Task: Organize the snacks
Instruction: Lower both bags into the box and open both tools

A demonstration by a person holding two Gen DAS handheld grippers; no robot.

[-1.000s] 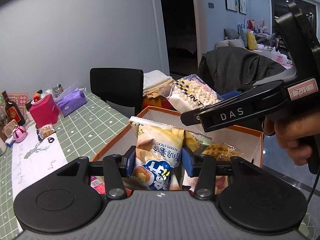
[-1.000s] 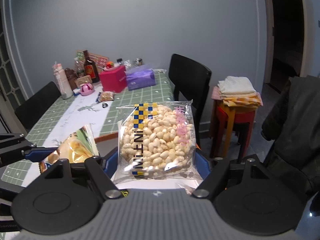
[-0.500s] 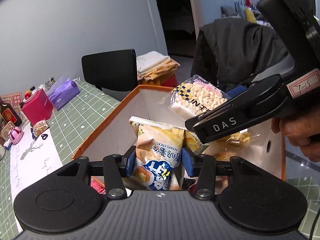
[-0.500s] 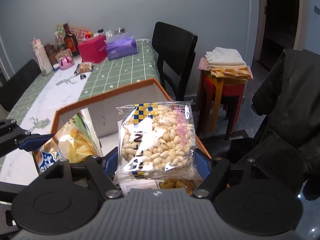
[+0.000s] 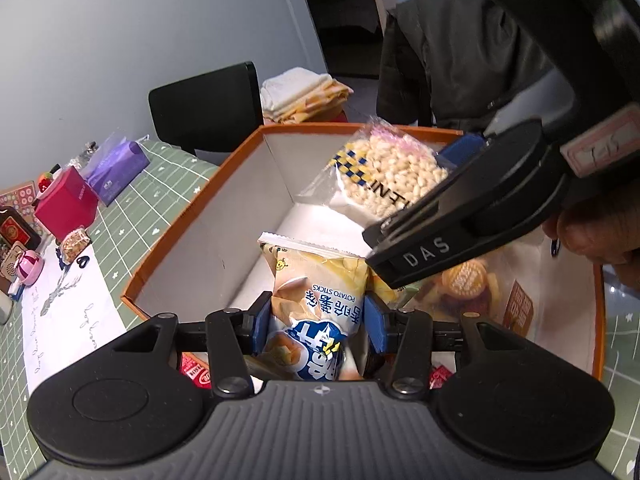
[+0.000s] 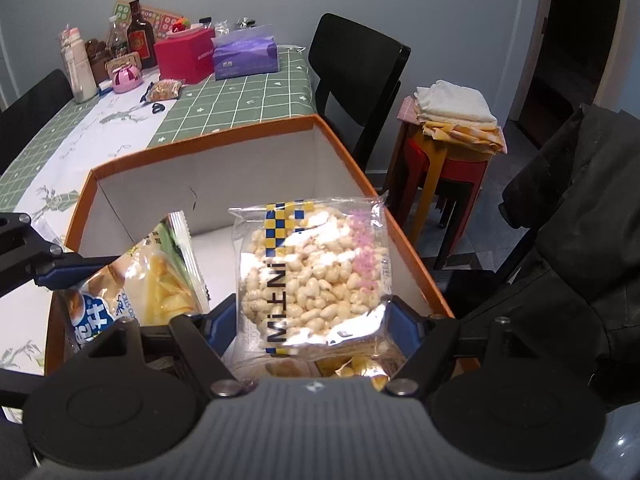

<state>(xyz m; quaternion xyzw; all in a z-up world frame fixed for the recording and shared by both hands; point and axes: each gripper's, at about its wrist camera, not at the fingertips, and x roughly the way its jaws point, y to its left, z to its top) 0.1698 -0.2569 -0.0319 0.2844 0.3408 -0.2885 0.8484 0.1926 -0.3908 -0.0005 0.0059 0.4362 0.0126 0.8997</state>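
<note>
- While both my grippers hang over the orange-rimmed box [image 6: 208, 142], my left gripper [image 5: 316, 320] has its blue pads pressed against the sides of a potato sticks bag [image 5: 320, 296], low in the centre of the left wrist view; the jaws stand fairly narrow, clamped on it.
- That bag stands upright between the pads, its crimped top edge toward the middle of the frame, over the box's white interior.
- My right gripper [image 6: 310, 320] clamps a clear bag of puffed grain snacks [image 6: 312, 272] with a blue-and-yellow checked band, at the centre of the right wrist view; the jaws are set wider, a pad on each side of the bag.
- In the left wrist view the same puffed bag [image 5: 384, 172] shows at upper centre, above the box's far corner, with my right gripper's black body crossing the right side of the frame and my hand [image 5: 600, 232] at the right edge.
- More packets lie in the box, among them round biscuits in a clear wrapper [image 5: 464, 280], lower right of the left view.
- The box sits on a green checked tablecloth [image 6: 240, 92]; at the upper left of the right view stand a red box [image 6: 184, 56], a purple tissue pack [image 6: 246, 56] and a dark bottle [image 6: 140, 36].
- A black chair [image 6: 356, 68] and a stool stacked with folded cloths [image 6: 452, 108] are at the upper right.
</note>
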